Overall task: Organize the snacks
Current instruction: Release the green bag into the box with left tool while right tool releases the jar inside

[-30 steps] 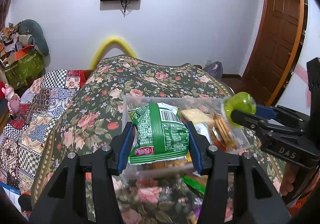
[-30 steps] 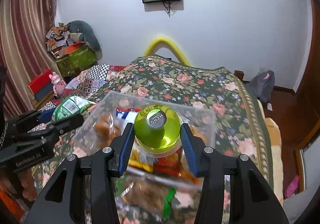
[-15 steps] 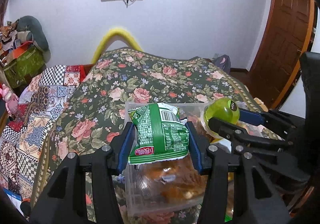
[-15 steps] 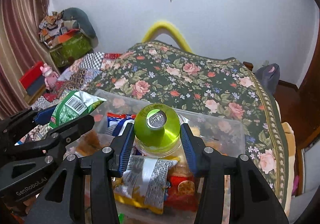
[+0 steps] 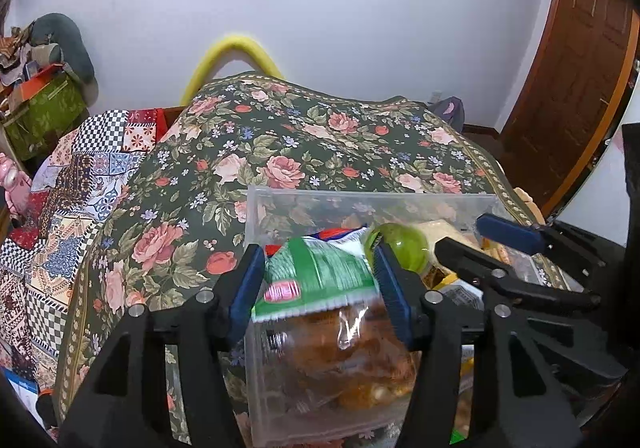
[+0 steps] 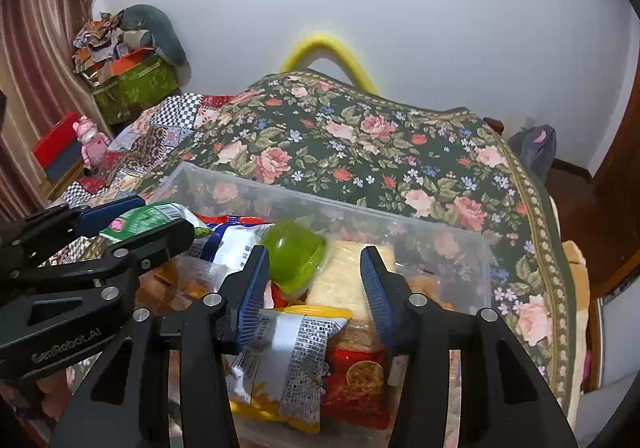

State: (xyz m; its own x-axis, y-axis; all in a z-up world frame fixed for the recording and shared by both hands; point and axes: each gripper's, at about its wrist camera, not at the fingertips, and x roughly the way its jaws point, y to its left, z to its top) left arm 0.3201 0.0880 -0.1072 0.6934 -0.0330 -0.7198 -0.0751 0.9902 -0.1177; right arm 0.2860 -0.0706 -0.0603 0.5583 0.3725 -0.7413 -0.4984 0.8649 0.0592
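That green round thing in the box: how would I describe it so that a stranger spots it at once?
Start at the floral bedspread, then the clear plastic box of snacks on it. Just ahead of the open right claw, among the flat packets, lies a glossy lime-green rounded cup. It is the only smooth, bulging, translucent green thing; its neighbours are crinkly bags.

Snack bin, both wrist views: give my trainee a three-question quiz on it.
1. True or false: the right gripper clamps the green jelly cup.
2. What does the left gripper hold? A) green snack bag B) red packet C) nothing
3. Fill in: the clear bin sits on a ____ bedspread.

Key: 1 false, its jaws are apart and the cup is free in the bin; 2 A; 3 floral.
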